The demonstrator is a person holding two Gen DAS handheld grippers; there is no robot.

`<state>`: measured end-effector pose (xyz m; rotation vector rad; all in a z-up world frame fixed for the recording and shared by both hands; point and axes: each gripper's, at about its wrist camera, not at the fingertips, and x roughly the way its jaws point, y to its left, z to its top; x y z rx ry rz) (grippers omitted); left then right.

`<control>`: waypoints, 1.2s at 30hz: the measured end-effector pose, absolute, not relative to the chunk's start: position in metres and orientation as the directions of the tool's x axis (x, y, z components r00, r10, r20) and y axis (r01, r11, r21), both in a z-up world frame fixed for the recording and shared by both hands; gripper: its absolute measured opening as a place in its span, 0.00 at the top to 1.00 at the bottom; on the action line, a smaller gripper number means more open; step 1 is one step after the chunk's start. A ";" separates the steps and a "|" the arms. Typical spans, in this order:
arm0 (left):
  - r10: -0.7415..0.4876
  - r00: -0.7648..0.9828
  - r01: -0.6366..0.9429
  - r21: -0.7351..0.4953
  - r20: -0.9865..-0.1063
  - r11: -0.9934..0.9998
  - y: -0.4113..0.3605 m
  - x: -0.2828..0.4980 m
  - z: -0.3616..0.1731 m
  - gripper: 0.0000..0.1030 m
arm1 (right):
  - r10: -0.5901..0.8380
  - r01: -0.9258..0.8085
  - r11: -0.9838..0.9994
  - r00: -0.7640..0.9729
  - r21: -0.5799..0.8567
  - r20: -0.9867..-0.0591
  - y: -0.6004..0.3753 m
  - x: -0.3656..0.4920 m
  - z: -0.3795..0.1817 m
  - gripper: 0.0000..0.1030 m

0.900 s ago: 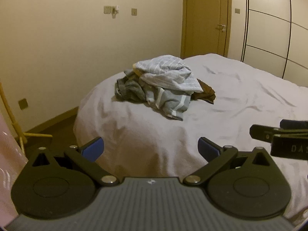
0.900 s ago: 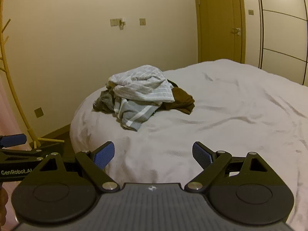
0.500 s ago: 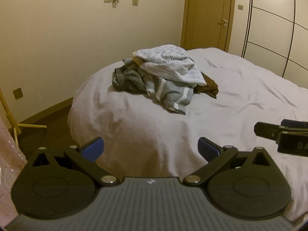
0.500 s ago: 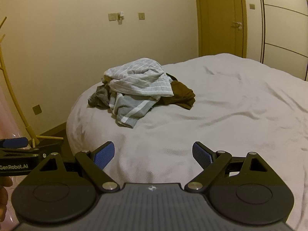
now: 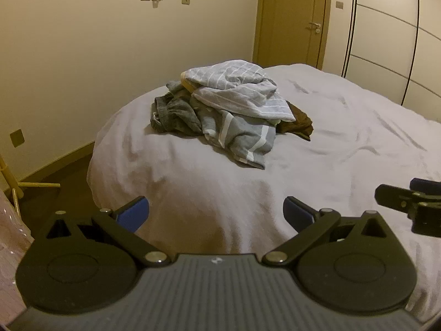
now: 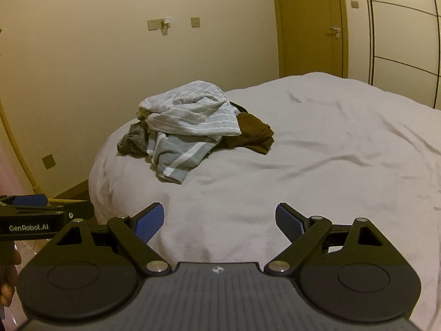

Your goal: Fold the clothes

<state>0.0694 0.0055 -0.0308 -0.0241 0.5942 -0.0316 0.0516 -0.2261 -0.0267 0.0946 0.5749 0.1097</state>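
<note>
Currently over near edge of bed (image 5: 344, 127), both tools aimed at clothes pile (image 5: 231, 110). Left gripper (image 5: 216, 213) spread wide, nothing between blue pads (image 5: 133, 215); right gripper (image 6: 219, 222) likewise spread wide and empty. Pile sits crumpled toward far-left part of bed, well apart from both tools: pale striped garment (image 6: 193, 110) on top, grey garment with white bands (image 6: 176, 157) spilling toward near side, dark grey piece (image 5: 173, 115) at left, brown piece (image 6: 253, 135) at right. No folded stack visible anywhere on bed, so garments lie unfolded. Judged step: approach to pile, ahead of picking one garment out. Next move likely calls for closing distance, then pinching single layer of top striped garment at an edge or corner without dragging pieces beneath; soft tangled cloth, so layers may come up together. Bare sheet to right of pile looks usable as spreading area.
</note>
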 end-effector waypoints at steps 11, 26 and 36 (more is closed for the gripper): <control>-0.032 0.813 0.039 0.000 -0.581 0.999 0.004 0.090 -0.038 0.01 | 0.125 -0.082 0.991 0.842 0.105 -0.525 -0.233 0.063 -0.033 0.13; -0.033 0.881 0.138 0.189 -0.471 0.972 0.000 0.149 -0.033 0.01 | 0.141 -0.148 0.989 0.858 0.026 -0.494 -0.246 0.123 -0.037 0.13; -0.122 0.884 0.316 0.384 -0.451 0.868 -0.005 0.250 -0.042 0.10 | 0.186 -0.317 0.915 0.880 -0.249 -0.438 -0.235 0.227 -0.036 0.34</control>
